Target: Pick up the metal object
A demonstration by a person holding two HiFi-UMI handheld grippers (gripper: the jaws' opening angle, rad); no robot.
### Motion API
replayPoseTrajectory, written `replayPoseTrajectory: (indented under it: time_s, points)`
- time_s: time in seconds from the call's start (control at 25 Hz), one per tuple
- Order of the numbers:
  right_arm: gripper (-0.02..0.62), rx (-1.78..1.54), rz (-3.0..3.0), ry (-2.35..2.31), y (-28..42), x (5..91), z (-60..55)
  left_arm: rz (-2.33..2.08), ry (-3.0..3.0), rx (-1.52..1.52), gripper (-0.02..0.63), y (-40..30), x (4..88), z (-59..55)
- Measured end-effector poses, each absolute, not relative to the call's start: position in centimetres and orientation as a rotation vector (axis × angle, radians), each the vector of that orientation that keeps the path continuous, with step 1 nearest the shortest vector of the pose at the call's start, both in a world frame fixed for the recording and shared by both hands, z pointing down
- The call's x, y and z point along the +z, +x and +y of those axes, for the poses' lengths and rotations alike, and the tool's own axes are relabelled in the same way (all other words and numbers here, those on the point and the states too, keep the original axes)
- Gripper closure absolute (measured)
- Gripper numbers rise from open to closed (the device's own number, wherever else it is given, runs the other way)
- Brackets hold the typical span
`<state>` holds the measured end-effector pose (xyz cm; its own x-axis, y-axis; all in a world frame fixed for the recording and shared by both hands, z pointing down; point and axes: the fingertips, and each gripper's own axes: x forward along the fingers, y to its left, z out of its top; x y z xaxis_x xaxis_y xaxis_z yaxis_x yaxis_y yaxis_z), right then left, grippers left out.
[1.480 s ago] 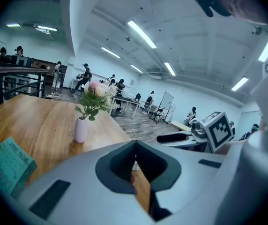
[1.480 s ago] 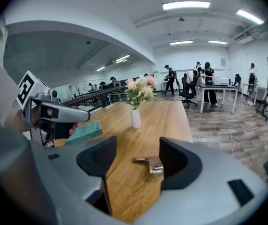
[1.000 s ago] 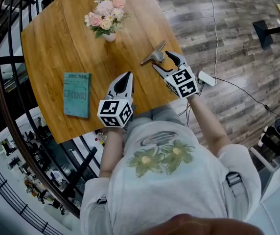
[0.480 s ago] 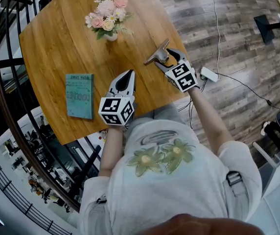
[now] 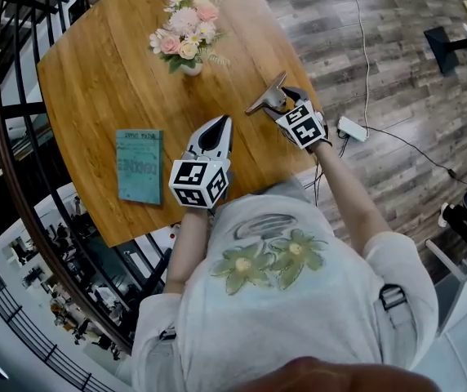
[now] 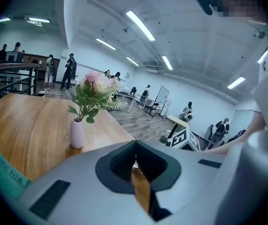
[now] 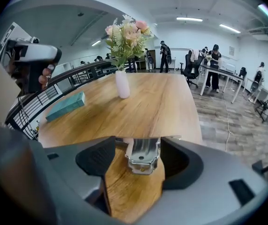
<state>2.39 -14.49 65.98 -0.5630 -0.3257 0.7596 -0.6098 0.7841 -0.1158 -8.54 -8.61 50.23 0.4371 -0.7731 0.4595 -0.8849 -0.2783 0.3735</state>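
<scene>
Right gripper has its jaws apart, one on each side of the metal object, which lies flat on the table close to its right edge. I judge the reach finished, while closing and lifting are not yet done. Left gripper hovers by the near edge, jaws together and empty.
</scene>
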Motion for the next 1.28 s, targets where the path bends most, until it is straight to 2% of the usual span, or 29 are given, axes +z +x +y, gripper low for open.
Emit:
replayPoseTrajectory:
  time_s: [1.28]
  points:
    - [0.31,0.48,-2.077,0.671,2.6,70.8,-14.8,-1.377,2.058,0.262,0.592,-9.5,52.3,-9.3]
